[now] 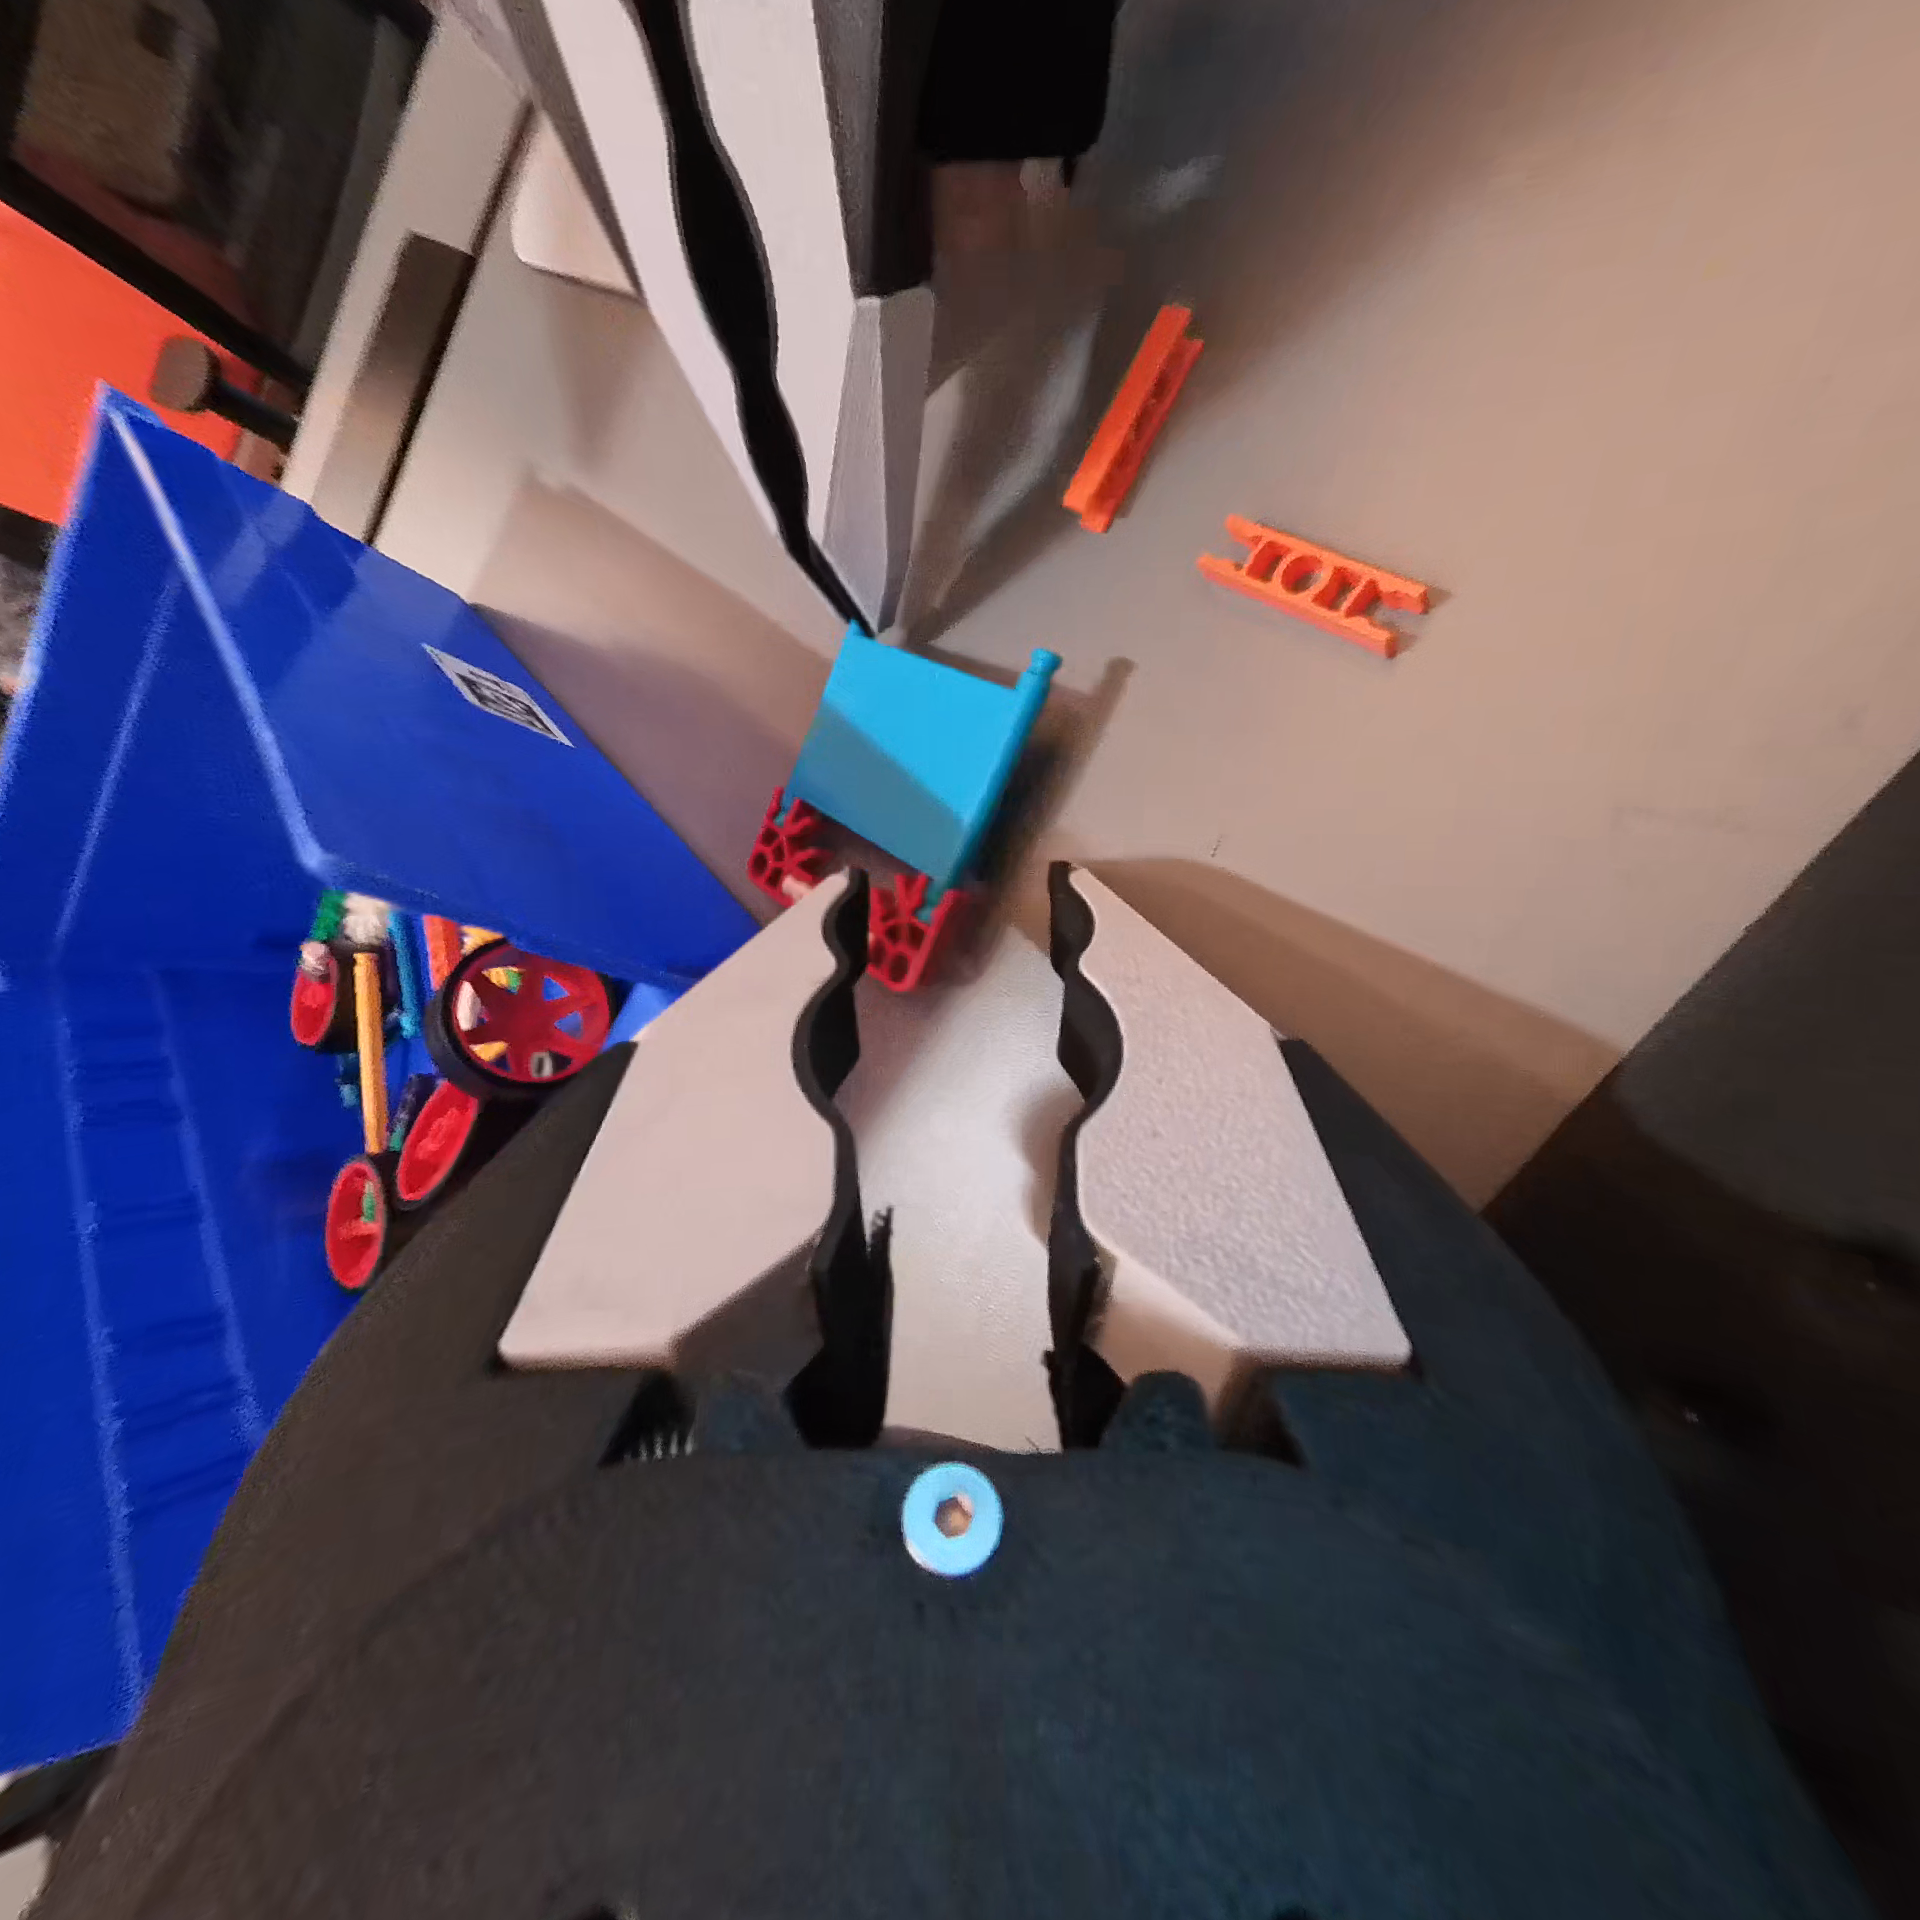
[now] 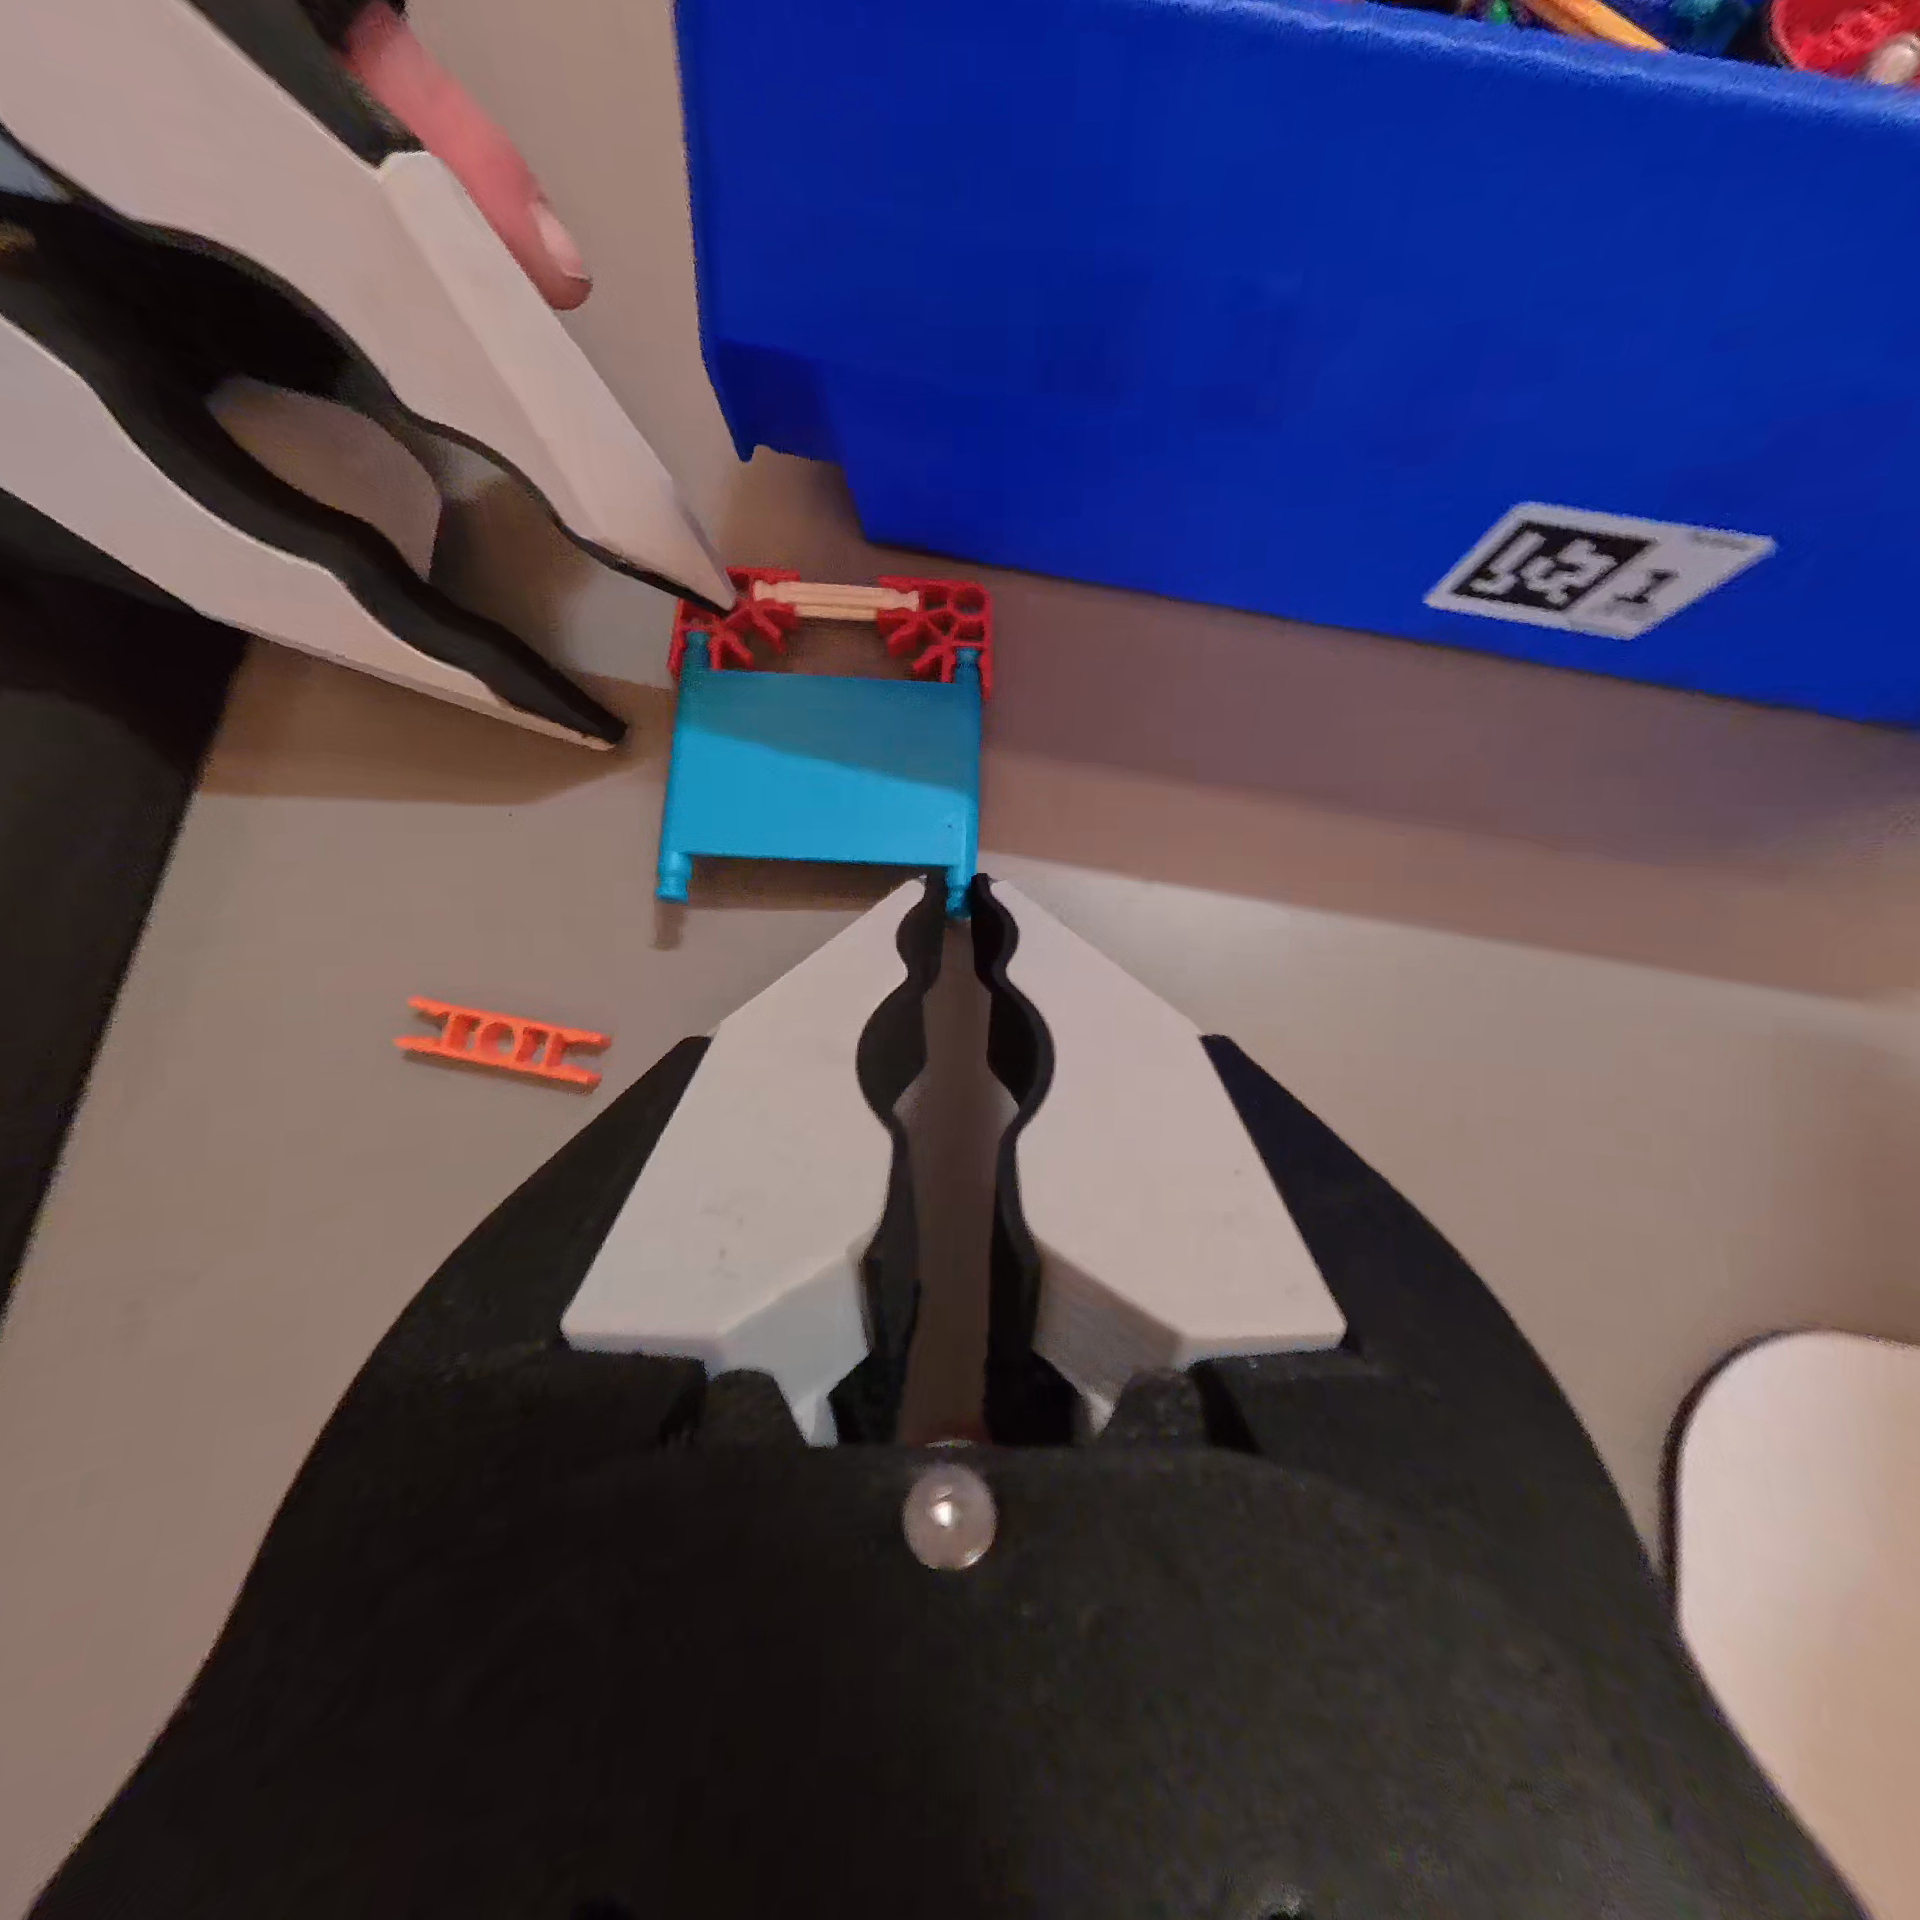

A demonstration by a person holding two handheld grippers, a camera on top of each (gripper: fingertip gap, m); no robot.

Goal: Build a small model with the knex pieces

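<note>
A light-blue panel (image 2: 821,774) lies flat on the tan table (image 2: 1351,1039), joined to two red connectors (image 2: 935,618) with a tan rod (image 2: 831,603) between them. My right gripper (image 2: 953,885) is shut on the panel's near right corner peg. My left gripper (image 1: 956,881) is open. In the right wrist view one of its fingertips (image 2: 712,594) touches the left red connector, and the other rests on the table beside the panel. The left wrist view shows the panel (image 1: 914,758), the red connectors (image 1: 795,854) and the right gripper (image 1: 868,618) on the panel's far corner.
A blue bin (image 2: 1247,312) stands right behind the assembly; it holds red wheels (image 1: 530,1023) and rods. Two orange pieces (image 1: 1132,416) (image 1: 1314,587) lie on the table near the panel. The table's dark edge (image 2: 83,831) is to the left. A white object (image 2: 1808,1558) is at lower right. One gripper's finger ends stand about 7 cm off the other's.
</note>
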